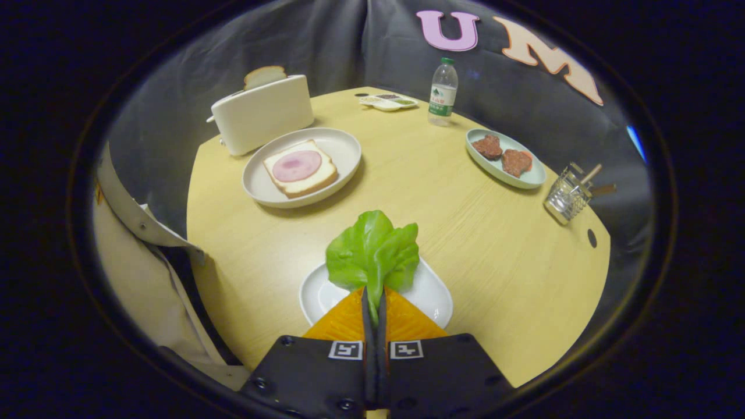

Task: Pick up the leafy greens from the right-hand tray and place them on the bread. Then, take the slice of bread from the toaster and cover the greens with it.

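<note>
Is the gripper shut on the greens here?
Shut on them. The gripper has its jaws pressed together on the greens' stem, and the leaf stands up above the white tray.

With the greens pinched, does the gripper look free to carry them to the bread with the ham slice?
Probably yes. The gripper is shut on the leafy greens over the white tray, and only bare tabletop lies between it and the bread on its plate.
</note>
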The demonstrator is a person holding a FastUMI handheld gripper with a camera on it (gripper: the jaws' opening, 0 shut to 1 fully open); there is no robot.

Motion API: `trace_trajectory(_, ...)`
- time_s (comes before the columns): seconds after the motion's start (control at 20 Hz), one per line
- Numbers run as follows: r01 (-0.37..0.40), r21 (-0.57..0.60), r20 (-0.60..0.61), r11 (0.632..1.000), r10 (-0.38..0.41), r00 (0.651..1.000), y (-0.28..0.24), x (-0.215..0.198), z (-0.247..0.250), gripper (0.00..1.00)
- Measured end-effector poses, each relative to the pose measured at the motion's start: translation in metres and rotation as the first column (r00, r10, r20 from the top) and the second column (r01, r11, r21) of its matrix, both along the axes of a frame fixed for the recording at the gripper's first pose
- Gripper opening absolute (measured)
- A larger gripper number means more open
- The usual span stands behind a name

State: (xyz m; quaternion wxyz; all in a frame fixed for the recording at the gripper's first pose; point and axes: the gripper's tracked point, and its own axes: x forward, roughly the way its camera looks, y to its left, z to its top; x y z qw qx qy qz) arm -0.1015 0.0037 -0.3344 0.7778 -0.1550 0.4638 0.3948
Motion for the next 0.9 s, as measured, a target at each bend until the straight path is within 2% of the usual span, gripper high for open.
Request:
trace_trajectory(0.45, -0.01, 0.002, 0.074, 1.0, 0.01, 0.997, 0.038, 0.007, 0.037, 0.03)
trace_trajectory(0.9, -0.076, 0.002, 0.121, 0.997, 0.075, 0.99, 0.098, 0.012, 0.058, 0.04)
